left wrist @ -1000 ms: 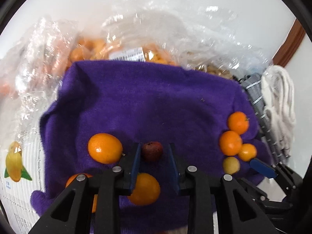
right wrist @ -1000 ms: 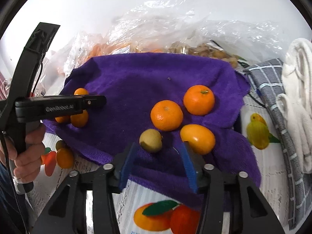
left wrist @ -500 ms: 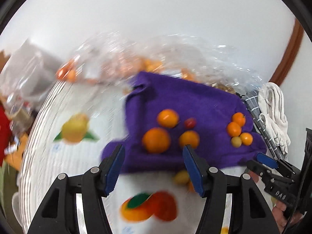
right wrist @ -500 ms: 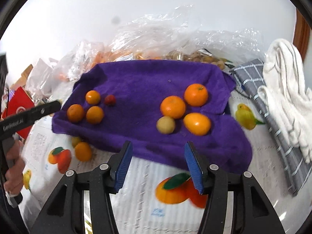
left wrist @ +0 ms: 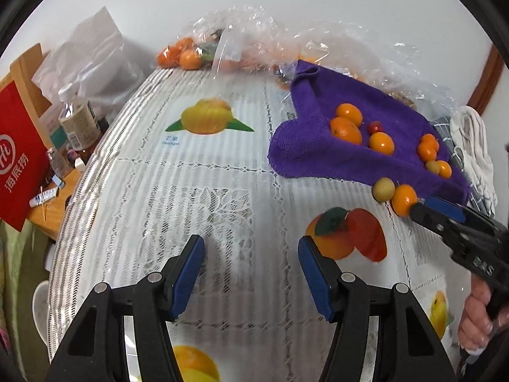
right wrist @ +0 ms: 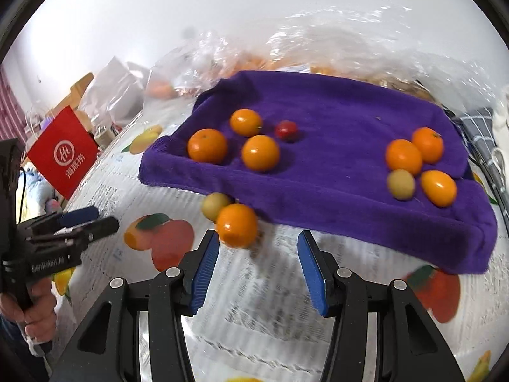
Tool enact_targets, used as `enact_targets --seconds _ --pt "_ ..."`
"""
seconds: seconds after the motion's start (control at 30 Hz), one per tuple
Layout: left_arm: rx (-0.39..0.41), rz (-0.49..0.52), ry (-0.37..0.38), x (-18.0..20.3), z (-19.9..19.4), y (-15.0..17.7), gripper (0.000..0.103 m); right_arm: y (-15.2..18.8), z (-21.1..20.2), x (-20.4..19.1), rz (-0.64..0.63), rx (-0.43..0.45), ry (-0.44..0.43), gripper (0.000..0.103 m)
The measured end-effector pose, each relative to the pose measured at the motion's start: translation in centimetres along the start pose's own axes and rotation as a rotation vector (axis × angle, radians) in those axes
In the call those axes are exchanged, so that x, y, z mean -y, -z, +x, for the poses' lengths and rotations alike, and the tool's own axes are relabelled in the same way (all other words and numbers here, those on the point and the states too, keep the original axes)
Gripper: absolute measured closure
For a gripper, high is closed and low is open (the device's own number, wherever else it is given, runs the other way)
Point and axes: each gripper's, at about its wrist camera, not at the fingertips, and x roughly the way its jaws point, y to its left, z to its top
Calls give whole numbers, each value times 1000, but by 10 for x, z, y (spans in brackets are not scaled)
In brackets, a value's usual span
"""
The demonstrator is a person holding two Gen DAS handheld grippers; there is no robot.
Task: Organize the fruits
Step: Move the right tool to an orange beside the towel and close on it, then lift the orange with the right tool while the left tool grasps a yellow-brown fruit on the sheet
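On the purple towel point(right wrist: 334, 172), fruits sit grouped at 10 and 2 o'clock. The right hand-held gripper point(right wrist: 257, 264), jaws closing with nothing between them, nears the stray orange point(right wrist: 237, 225) off-towel on the tabletop point(left wrist: 222, 191), probably to sort it. The left hand-held gripper point(left wrist: 251, 275) is open, empty.

Fuzzy cloth, shiny fruit, crinkly plastic

The purple towel point(right wrist: 334, 191) is looking plush and matt, the oranges point(right wrist: 261, 152) are gleaming glossy, the tablecloth point(left wrist: 191, 207) is showing ribbed, lacy plastic, and clear bags point(left wrist: 241, 31) at the top are glinting, all wrinkled.
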Motion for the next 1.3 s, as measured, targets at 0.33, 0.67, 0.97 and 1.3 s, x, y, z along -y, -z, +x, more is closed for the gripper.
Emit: enact_targets --seconds 0.33,0.67,0.97,1.3 --pt "-11 -11 34 -11 -3 5 44 -3 22 -11 -35 -10 12 71" --pt "-22 31 114 11 -3 -2 44 9 -23 20 46 50 57 72" --pt "-35 77 104 35 6 -1 44 33 -64 60 115 77 144 72" --pt "-58 21 115 33 7 -5 42 36 -67 83 130 81 148 72"
